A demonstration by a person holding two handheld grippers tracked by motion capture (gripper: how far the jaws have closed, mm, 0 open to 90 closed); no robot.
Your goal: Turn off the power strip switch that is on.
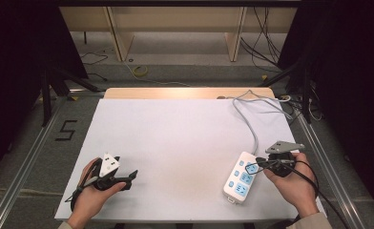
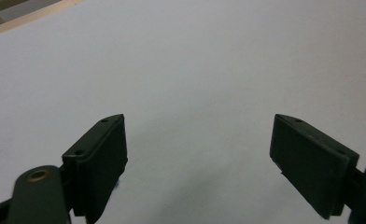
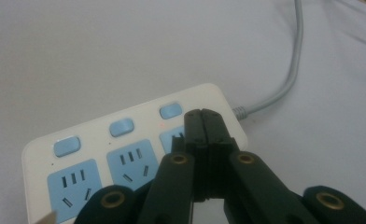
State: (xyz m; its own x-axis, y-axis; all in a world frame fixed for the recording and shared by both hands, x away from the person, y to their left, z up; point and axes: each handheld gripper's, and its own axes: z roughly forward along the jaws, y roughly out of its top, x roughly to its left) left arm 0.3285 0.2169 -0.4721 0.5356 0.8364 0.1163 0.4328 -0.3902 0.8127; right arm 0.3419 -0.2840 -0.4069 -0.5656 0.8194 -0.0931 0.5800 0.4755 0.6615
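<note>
Jaws of your right gripper [image 3: 203,116] are standing pressed together with nothing between them, and their joined tip is hovering over the power strip [image 1: 241,177] at its cable end, just beside the blue switch [image 3: 171,110] nearest the grey cord [image 1: 246,114]. The strip is lying flat at the table's [image 1: 175,143] right front, close to your right hand. By my reading, you are lining up to press that switch, so the next move is asking for a short, straight push onto it. Your left gripper [image 2: 197,154] is resting wide open and empty at the front left.
</note>
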